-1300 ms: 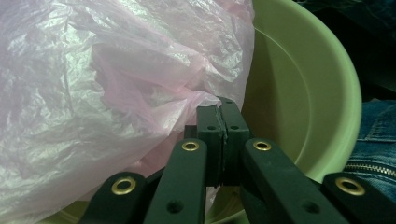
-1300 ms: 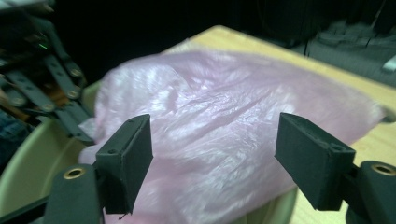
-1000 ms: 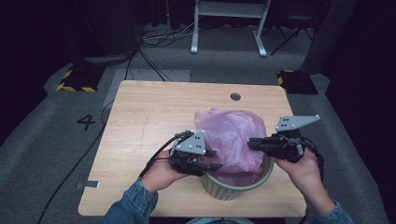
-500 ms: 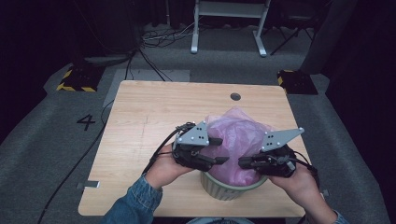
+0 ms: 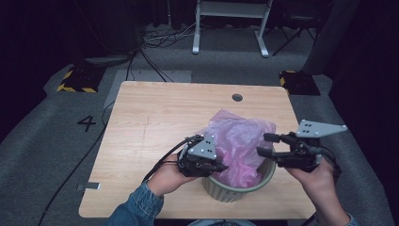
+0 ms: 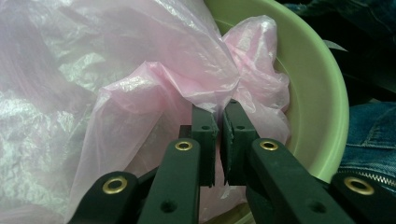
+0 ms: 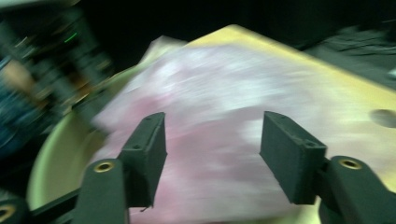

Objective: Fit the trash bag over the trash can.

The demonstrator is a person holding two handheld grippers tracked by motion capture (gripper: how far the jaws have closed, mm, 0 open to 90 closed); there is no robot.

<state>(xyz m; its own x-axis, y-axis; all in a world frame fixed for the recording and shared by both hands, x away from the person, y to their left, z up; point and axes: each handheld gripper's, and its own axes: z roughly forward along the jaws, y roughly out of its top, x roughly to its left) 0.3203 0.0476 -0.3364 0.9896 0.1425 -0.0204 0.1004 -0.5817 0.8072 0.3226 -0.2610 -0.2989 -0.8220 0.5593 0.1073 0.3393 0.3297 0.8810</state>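
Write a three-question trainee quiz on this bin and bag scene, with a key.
1. True or false: the left gripper is shut on a fold of the pink bag.
2. How do the right gripper's jaws stand? A. shut on the bin's rim; B. open, nothing pressed between them; C. shut on a cable.
3. Fill in: the bag sits in a pale green ___ on the wooden table.

Key: 1 true, the pads pinch the film after just closing. 2 B, the jaws have just been opening, with the bag beyond them. 3 bin.
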